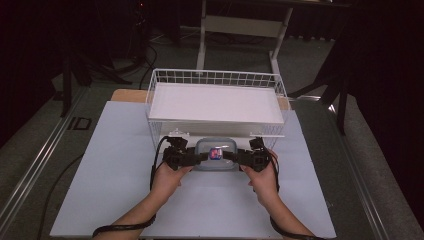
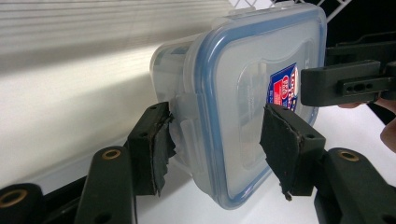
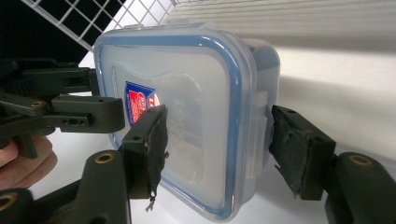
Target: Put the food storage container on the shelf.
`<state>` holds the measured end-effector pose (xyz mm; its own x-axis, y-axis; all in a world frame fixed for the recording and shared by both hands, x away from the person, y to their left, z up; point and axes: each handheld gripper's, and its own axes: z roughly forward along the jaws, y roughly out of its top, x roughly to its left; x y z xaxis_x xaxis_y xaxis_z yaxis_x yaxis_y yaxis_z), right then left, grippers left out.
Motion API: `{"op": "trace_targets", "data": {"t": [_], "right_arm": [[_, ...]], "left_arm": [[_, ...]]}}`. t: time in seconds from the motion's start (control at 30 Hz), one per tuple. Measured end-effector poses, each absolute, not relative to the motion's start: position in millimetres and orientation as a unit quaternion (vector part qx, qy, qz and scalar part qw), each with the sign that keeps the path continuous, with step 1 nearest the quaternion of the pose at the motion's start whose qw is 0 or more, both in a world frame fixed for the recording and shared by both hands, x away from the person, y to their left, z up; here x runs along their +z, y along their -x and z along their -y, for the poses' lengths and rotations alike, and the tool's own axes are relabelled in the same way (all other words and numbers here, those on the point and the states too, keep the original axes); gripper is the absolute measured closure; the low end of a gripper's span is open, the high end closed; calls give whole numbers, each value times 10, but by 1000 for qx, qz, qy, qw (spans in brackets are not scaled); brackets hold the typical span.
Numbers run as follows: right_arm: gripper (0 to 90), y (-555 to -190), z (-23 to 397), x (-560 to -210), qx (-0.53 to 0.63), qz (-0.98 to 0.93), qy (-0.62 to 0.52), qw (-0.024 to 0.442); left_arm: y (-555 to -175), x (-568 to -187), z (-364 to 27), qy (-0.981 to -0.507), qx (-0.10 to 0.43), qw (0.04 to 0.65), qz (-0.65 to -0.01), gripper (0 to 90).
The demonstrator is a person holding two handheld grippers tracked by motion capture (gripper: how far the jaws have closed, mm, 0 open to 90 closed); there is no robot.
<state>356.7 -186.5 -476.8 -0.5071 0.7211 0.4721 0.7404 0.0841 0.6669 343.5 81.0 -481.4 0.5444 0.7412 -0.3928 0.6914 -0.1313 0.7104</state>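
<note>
The wire basket (image 1: 216,100) blocked the way just behind the lidded box (image 1: 216,154); bare table (image 1: 120,160) lay open on both sides.

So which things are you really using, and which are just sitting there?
In use:
- clear plastic box with blue-rimmed lid
- left gripper, clamped on one end
- right gripper, clamped on the other end

Just there:
- white wire basket
- white tray inside the basket
- pale table mat
</note>
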Motion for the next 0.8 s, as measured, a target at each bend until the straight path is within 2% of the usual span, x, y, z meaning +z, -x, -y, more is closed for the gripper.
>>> {"op": "trace_targets", "data": {"t": [0.8], "right_arm": [[371, -3803, 1787, -5053, -453, 729, 513, 7]], "left_arm": [[-3674, -5092, -828, -748, 39, 455, -481, 440]]}}
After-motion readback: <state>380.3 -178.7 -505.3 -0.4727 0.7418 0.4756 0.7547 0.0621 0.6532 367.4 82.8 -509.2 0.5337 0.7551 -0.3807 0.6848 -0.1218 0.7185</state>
